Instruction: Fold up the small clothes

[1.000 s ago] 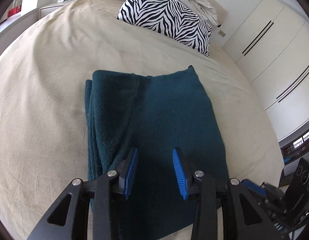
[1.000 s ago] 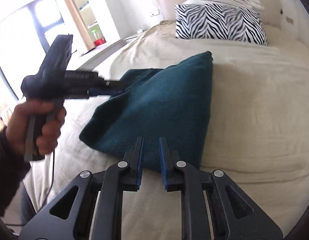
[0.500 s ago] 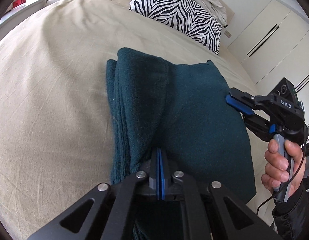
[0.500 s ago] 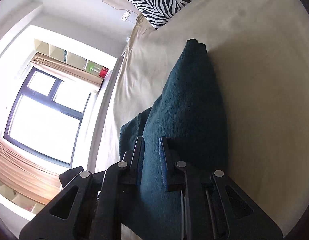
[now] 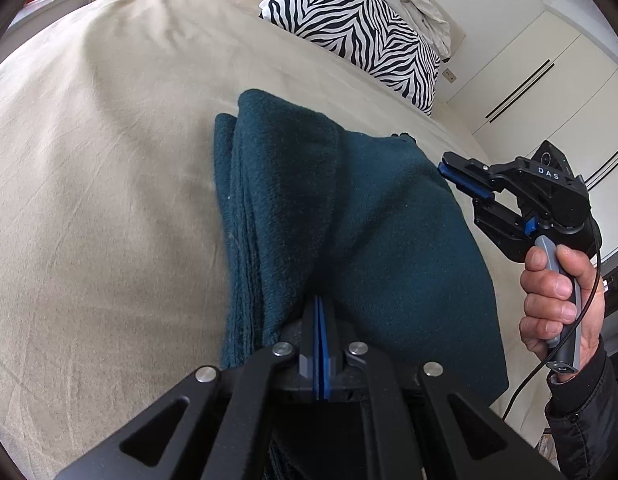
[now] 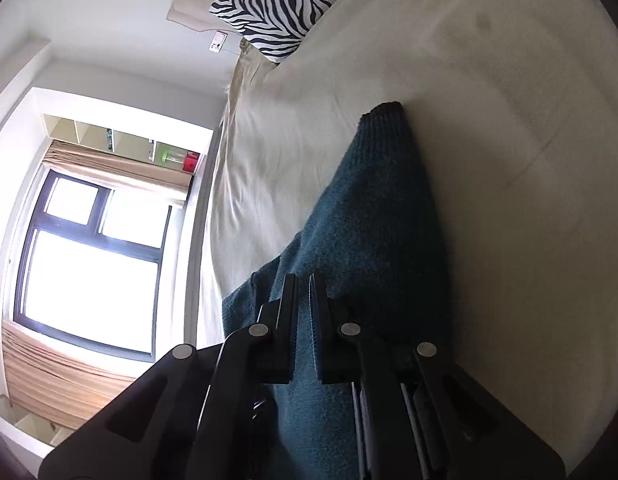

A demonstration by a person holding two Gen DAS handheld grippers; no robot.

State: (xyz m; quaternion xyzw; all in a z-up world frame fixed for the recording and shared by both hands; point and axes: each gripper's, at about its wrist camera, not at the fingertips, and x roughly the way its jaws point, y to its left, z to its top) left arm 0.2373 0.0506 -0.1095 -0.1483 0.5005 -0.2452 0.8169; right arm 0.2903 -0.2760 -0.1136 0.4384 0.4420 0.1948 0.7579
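A dark teal knit garment [image 5: 341,216] lies folded on the beige bed [image 5: 109,184], with several stacked layers along its left edge. My left gripper [image 5: 320,312] is shut at the garment's near edge; whether cloth sits between its blue pads cannot be told. My right gripper [image 5: 463,184] is held in a hand at the garment's right edge, rolled on its side, with the jaws nearly together. In the right wrist view the garment [image 6: 373,216] runs under the right gripper [image 6: 303,284], whose pads stand a narrow slit apart with nothing between them.
A zebra-print pillow [image 5: 357,28] with white bedding on top lies at the head of the bed. White wardrobe doors [image 5: 549,96] stand to the right. A window [image 6: 89,264] and shelves are beyond the bed's left side.
My left gripper went from open above the garment to shut at its near edge. My right gripper rolled onto its side and moved along the garment's right edge.
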